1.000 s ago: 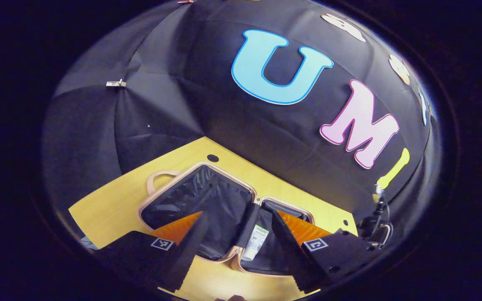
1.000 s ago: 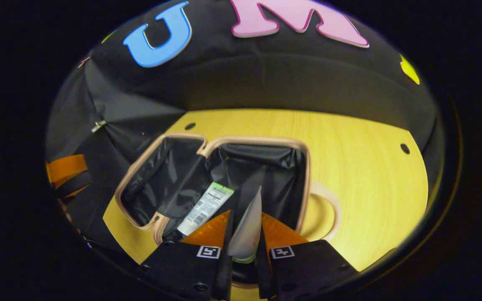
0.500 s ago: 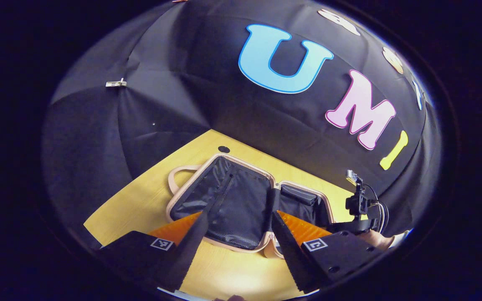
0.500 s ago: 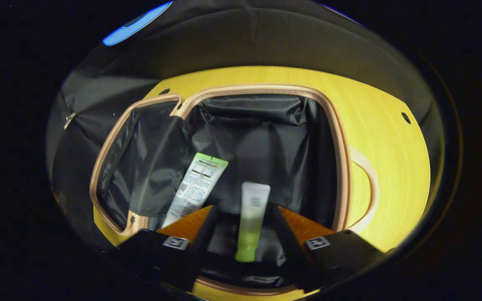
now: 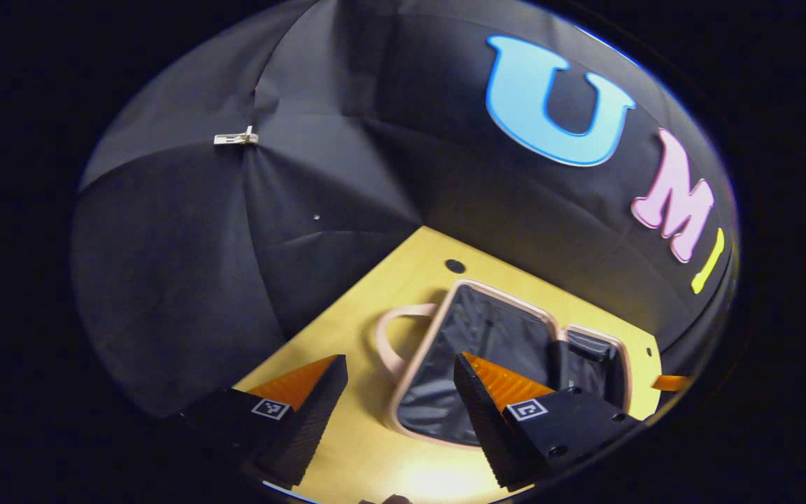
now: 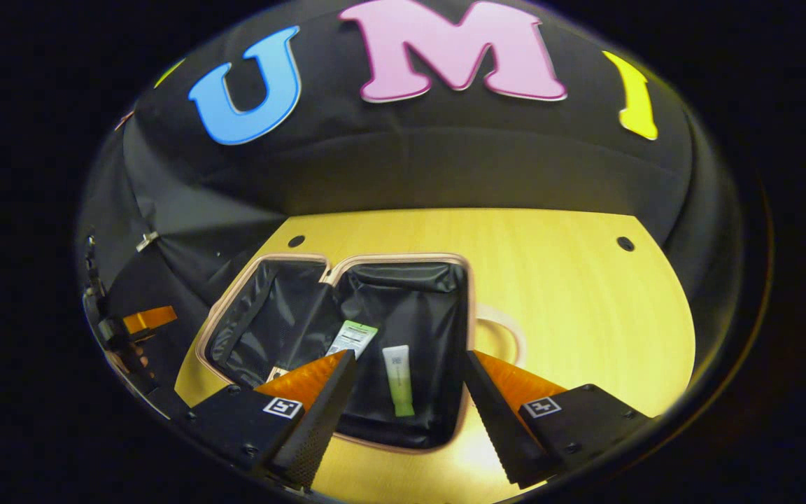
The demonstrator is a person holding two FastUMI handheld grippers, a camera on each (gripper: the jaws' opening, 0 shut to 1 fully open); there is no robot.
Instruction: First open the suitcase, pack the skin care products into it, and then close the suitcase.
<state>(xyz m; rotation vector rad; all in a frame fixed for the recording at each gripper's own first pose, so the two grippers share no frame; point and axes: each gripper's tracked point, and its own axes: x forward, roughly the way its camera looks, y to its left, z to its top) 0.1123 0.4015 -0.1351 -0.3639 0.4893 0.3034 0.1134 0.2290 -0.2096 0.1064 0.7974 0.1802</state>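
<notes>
Pink-trimmed and lying open on the yellow desk point(image 6: 571, 294), the suitcase point(image 6: 403, 262) holds two tubes in its right half: a green tube point(image 6: 398, 380) beside a white tube point(image 6: 351, 338). Both the right hand-held gripper point(image 6: 408, 402) and the left hand-held gripper point(image 5: 400, 399) hang spread and empty. To close it well, I'd hook the left gripper under the left half's rim by the handle point(image 5: 385, 336) and fold it squarely over.

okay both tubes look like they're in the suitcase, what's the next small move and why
Probably bring the left gripper to the far rim of the empty half of the suitcase to start folding it shut. Both tubes lie inside the other half, and both grippers are open and empty.
</notes>
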